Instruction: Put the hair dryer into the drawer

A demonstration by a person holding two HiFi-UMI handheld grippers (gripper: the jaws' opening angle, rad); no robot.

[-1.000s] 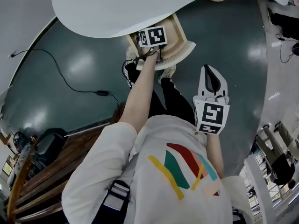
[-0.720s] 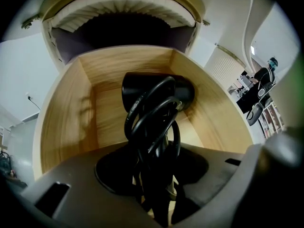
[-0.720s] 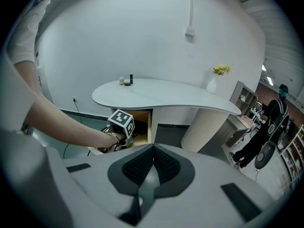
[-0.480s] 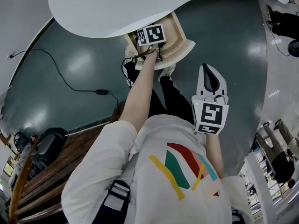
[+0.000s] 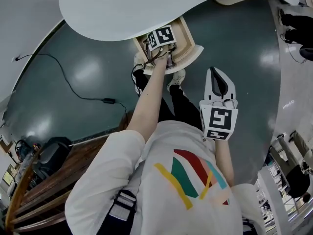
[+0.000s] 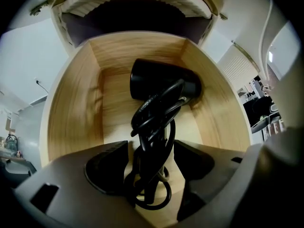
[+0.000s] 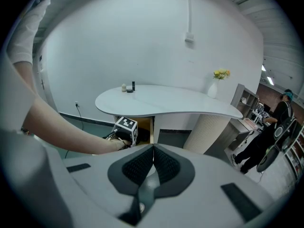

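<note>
Since a second earlier the left gripper [image 6: 151, 161] had rolled slightly, and its fingers [image 6: 107, 161] had just been opening. They stood apart, off the one black hair dryer [image 6: 164, 84], whose handle and coiled cord ran between them. The dryer lay inside the single wooden drawer [image 6: 71, 108], at twelve o'clock in the head view, under the white curved bench [image 7: 171, 103]. The right gripper [image 7: 153, 167], second of two, hung at three o'clock, its fingers together on nothing. One vase of flowers [image 7: 214, 87] and two small things [image 7: 128, 87] stood on the bench. One cable [image 5: 73, 89] crossed the dark glossy floor [image 5: 88, 67]; the wall [image 7: 142, 32] was white.
</note>
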